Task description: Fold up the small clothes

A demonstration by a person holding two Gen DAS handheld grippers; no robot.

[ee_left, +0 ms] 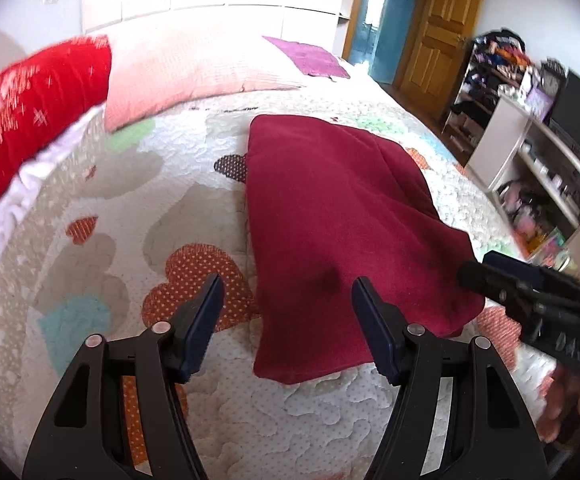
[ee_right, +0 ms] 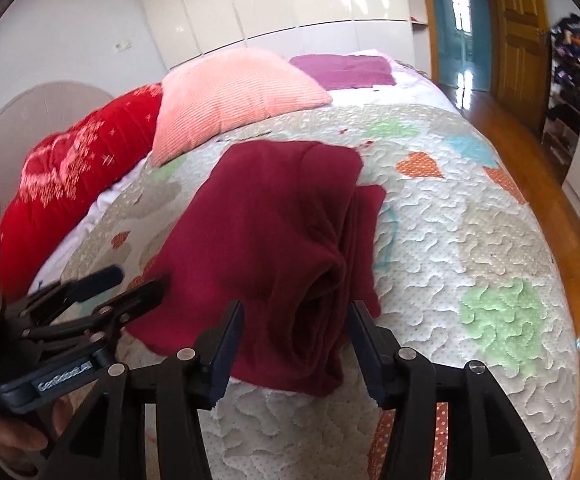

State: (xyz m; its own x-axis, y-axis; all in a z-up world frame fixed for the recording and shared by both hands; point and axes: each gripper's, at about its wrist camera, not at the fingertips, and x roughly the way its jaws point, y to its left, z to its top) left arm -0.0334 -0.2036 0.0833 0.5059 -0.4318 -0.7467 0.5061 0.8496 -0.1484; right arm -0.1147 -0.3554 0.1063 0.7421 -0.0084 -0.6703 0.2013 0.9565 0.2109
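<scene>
A dark red garment [ee_left: 329, 208] lies folded lengthwise on the quilted bedspread [ee_left: 138, 216]. It also shows in the right wrist view [ee_right: 274, 224], with stacked folded layers along its right side. My left gripper [ee_left: 288, 284] is open and empty, held just above the garment's near left edge. My right gripper [ee_right: 295, 312] is open and empty, over the garment's near end. The right gripper shows in the left wrist view [ee_left: 489, 272] at the garment's right corner. The left gripper shows in the right wrist view [ee_right: 130, 284] at the garment's left edge.
A pink pillow [ee_right: 234, 92], a red pillow [ee_right: 70, 176] and a folded purple cloth [ee_right: 341, 70] lie at the head of the bed. Shelves with clutter [ee_left: 529, 152] and a wooden door [ee_left: 441, 24] stand to the right, past the bed's edge.
</scene>
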